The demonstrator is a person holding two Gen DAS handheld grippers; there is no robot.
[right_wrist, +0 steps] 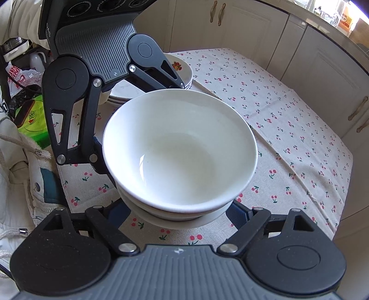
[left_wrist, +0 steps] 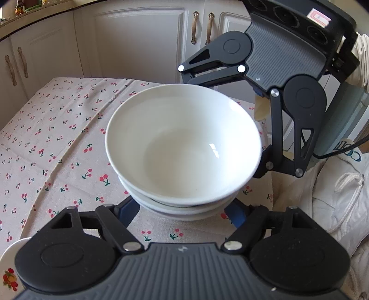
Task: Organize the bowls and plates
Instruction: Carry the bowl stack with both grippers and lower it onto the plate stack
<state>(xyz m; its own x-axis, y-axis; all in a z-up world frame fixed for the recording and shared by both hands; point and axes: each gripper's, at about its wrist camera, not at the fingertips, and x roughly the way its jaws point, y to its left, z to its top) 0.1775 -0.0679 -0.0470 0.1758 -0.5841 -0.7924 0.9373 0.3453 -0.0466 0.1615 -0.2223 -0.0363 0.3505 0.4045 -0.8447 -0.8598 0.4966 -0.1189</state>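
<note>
We see both grippers flanking the stacked white bowls [left_wrist: 183, 147] on the cherry-print tablecloth [left_wrist: 57, 138]: left gripper [left_wrist: 184, 212] and right gripper [right_wrist: 180, 214] (fingertips hidden) apparently clasp the stack's base.

A home kitchen: cream cabinets [left_wrist: 138, 41], a cluttered counter [right_wrist: 334, 20], a cherry-print tablecloth [right_wrist: 288, 129].

1. Stacked bowls [left_wrist: 184, 147]: plain white.
2. Tablecloth [left_wrist: 57, 138]: beige, sprinkled with small red cherries on green stems.
3. Plates [right_wrist: 182, 69]: white, with a red-and-orange fruit motif.
4. Cabinets [left_wrist: 138, 41]: cream.
5. Packet [right_wrist: 34, 120]: bright green.
</note>
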